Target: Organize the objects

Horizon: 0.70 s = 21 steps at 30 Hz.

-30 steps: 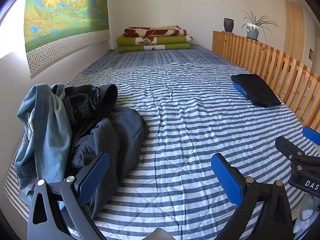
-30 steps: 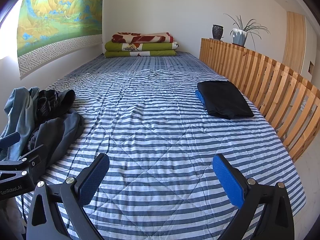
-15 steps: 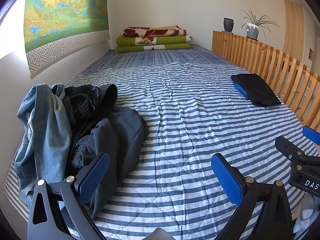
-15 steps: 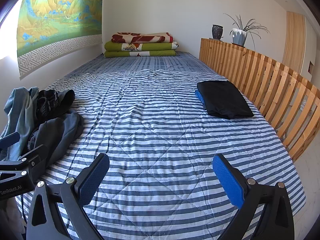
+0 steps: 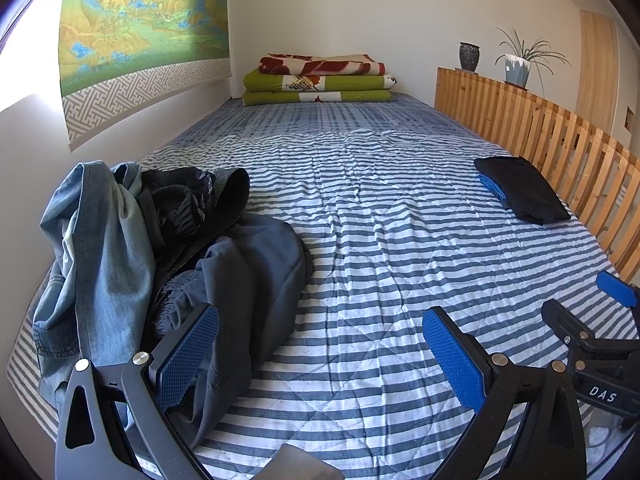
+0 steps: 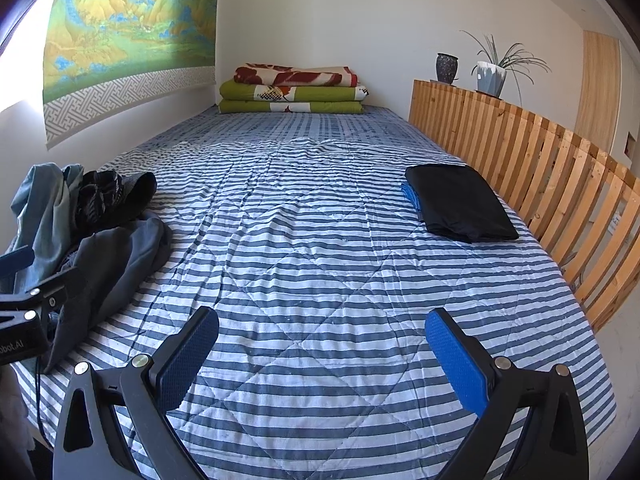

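A heap of loose clothes (image 5: 168,264) lies at the left edge of the striped bed (image 5: 380,240): a light denim piece, a black garment and a dark grey-blue one. It also shows in the right wrist view (image 6: 92,232). A folded black garment (image 5: 524,192) on a blue one lies by the wooden rail; it also shows in the right wrist view (image 6: 460,202). My left gripper (image 5: 320,352) is open and empty, its left finger over the heap's near edge. My right gripper (image 6: 322,354) is open and empty above bare bedding.
Folded green and red blankets (image 5: 320,80) are stacked at the far end. A slatted wooden rail (image 6: 540,168) runs along the right side, with a vase and a potted plant (image 6: 492,72) on it. A wall with a landscape hanging (image 5: 140,32) bounds the left.
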Tool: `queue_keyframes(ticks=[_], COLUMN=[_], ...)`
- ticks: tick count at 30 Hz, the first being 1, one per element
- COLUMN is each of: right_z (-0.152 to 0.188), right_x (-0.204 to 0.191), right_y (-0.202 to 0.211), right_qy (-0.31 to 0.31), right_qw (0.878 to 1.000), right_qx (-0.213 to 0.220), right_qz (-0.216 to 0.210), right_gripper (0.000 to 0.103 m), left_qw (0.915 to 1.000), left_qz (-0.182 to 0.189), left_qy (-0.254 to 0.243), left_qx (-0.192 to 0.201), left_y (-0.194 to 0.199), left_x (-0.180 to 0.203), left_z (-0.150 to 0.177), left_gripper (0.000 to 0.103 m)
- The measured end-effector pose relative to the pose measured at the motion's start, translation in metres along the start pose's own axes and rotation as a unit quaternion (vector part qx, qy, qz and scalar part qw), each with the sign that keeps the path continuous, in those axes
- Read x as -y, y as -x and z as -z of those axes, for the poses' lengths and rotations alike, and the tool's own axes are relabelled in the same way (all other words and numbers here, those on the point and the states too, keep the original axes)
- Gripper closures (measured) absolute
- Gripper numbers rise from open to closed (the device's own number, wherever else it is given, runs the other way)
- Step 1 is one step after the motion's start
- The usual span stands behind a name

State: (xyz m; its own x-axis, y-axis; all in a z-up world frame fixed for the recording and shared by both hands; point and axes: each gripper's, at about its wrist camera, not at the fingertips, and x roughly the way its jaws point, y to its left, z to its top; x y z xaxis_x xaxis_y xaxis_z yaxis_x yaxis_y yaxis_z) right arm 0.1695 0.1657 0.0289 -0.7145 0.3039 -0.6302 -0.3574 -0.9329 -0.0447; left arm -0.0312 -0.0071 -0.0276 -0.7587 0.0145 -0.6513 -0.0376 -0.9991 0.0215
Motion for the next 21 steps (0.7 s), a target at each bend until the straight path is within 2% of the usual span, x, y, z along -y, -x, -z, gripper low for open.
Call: queue_keyframes(ticks=[3, 5, 8, 12, 16, 21], right_z=[0.004, 0.005, 0.003, -0.012, -0.036, -0.067], right_x=[-0.011, -0.018, -0.028, -0.046, -0.072, -0.115], right_y=[-0.008, -0.011, -0.012, -0.017, -0.02, -0.022], right_qy=[0.016, 0.015, 0.003, -0.003, 0.01, 0.05], right_qw=[1.0, 0.999, 0.997, 0.994, 0.992, 0.989], right_qx=[-0.01, -0.013, -0.014, -0.023, -0.021, -0.013], right_qz=[-0.017, -0.044, -0.079, -0.103, -0.122, -0.14], right_gripper=[0.002, 0.002, 0.002, 0.002, 0.002, 0.004], left_qw=[0.9999, 0.9997, 0.9989, 0.9956, 0.9878, 0.9709], left_qz=[-0.001, 0.0, -0.012, -0.033, -0.065, -0.128], left_qy=[0.015, 0.025, 0.044, 0.086, 0.135, 0.187], left_qx=[0.003, -0.001, 0.002, 0.018, 0.043, 0.077], left_y=[0.0, -0.002, -0.002, 0.004, 0.017, 0.033], left_x=[-0.016, -0.03, -0.055, -0.101, -0.159, -0.24], left_z=[-0.003, -0.005, -0.008, -0.016, -0.025, -0.031], left_gripper=[0.0, 0.0, 0.0, 0.0, 0.0, 0.0])
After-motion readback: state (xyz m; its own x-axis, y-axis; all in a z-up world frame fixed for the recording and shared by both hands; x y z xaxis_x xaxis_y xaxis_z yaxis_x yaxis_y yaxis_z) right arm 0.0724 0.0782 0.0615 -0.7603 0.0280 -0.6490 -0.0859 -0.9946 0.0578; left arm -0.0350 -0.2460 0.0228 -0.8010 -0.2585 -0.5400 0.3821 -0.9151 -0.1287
